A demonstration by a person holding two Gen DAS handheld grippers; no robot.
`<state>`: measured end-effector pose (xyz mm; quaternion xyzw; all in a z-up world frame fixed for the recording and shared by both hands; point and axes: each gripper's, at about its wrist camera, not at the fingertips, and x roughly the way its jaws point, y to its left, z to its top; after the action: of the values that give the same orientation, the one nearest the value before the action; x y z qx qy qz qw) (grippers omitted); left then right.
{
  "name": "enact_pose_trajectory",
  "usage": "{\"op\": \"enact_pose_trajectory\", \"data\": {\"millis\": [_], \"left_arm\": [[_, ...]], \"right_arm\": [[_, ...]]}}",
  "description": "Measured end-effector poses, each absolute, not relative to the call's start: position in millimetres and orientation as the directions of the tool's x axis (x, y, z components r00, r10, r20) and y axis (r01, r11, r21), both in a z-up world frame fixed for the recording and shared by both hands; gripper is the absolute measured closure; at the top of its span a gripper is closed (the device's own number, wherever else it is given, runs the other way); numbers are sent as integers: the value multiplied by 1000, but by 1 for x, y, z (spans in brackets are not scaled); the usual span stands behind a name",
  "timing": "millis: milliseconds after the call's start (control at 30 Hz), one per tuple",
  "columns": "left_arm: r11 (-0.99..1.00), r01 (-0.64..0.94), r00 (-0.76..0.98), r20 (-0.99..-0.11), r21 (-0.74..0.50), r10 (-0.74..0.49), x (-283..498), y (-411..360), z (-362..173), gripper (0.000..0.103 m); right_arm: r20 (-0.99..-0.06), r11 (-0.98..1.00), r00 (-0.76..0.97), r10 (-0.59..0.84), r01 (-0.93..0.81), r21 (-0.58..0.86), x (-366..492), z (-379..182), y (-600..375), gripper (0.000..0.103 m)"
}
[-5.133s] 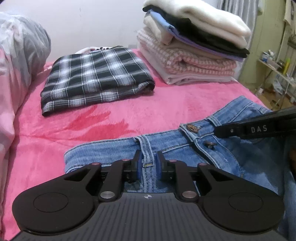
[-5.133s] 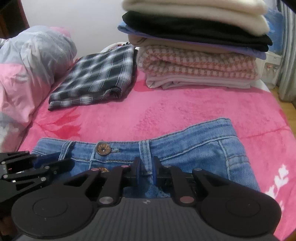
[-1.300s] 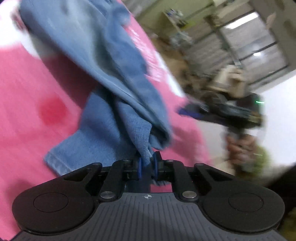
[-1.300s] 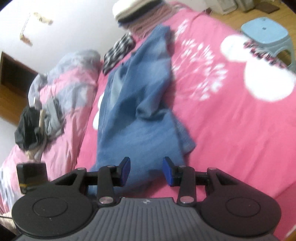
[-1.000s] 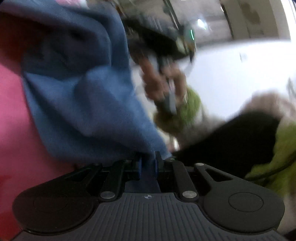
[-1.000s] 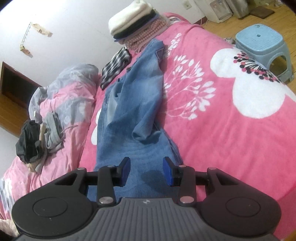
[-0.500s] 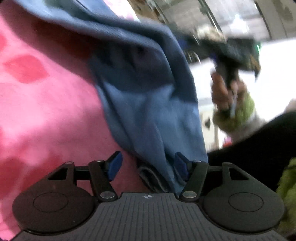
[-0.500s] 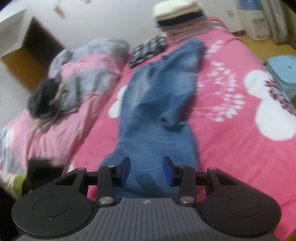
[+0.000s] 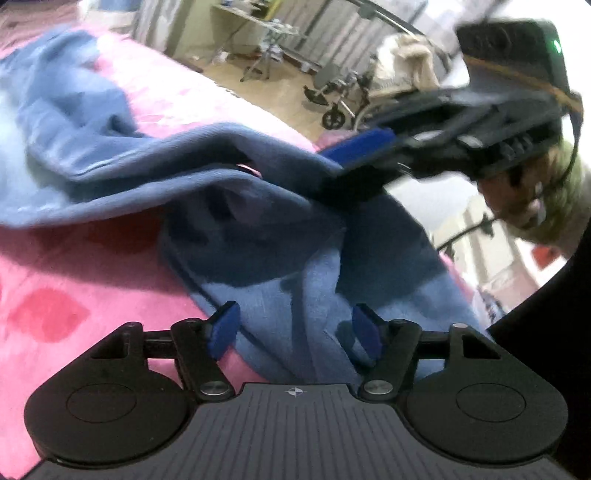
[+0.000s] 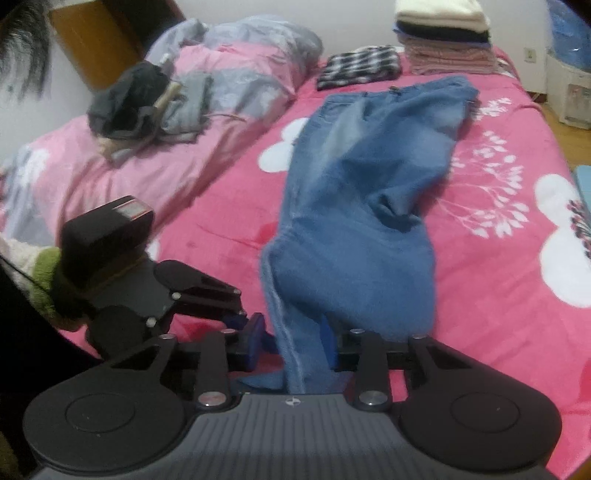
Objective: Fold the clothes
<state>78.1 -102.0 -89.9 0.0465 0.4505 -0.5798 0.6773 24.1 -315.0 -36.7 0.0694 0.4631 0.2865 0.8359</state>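
Observation:
Blue jeans [image 10: 369, 166] lie lengthwise on the pink bed, waistband far, legs toward me, one leg bunched near the middle. My right gripper [image 10: 291, 343] is open, and the near leg end hangs between its blue pads. My left gripper [image 9: 293, 330] is open too, with rumpled denim [image 9: 295, 280] lying between and beyond its fingers. In the right wrist view the left gripper [image 10: 236, 310] sits just left of the leg end. In the left wrist view the right gripper [image 9: 343, 166] is blurred and hovers at the raised fold of denim.
A stack of folded clothes [image 10: 443, 33] and a folded plaid piece [image 10: 360, 66] sit at the bed's far end. A pink-grey duvet [image 10: 221, 74] with a dark clothes heap [image 10: 129, 99] fills the left side. A green sleeve [image 10: 40, 280] is at the left.
My left gripper was shut on the jeans leg a second ago and has opened and let it go. My right gripper stayed open and dropped onto the leg end.

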Motion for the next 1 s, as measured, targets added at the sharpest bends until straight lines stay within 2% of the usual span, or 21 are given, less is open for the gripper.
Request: {"op": "enact_pose_trajectory", "data": {"millis": [33, 67, 100, 133, 233, 400, 600, 833, 1000], "left_arm": [[319, 838, -67, -664, -442, -745, 77, -104, -90, 55], [326, 838, -57, -664, -438, -746, 78, -103, -91, 59], [339, 835, -44, -667, -434, -744, 80, -102, -92, 69], [355, 823, -37, -665, -443, -746, 82, -99, -94, 81], [405, 765, -25, -651, -500, -759, 90, -86, -98, 98], [444, 682, 7, -602, -581, -799, 99, -51, -93, 101], [546, 552, 146, -571, -630, -808, 107, 32, -73, 102], [731, 337, 302, -667, -594, -681, 105, 130, -67, 102], [790, 249, 302, -730, -561, -614, 107, 144, -69, 99]], "right_arm": [[-738, 837, 418, 530, -395, 378, 24, -39, -317, 90], [-739, 848, 431, 518, -375, 376, 24, -41, -320, 92], [-736, 856, 446, 509, -354, 377, 23, -42, -324, 96], [-732, 863, 461, 501, -331, 383, 23, -44, -328, 97], [-707, 869, 507, 493, -240, 433, 24, -47, -346, 98], [-679, 848, 579, 451, -41, 529, 25, -59, -387, 100], [-662, 795, 648, 377, 139, 590, 15, -67, -437, 100], [-679, 692, 653, 336, 318, 648, -2, -96, -481, 100], [-720, 628, 616, 321, 431, 648, -14, -123, -496, 100]]}}
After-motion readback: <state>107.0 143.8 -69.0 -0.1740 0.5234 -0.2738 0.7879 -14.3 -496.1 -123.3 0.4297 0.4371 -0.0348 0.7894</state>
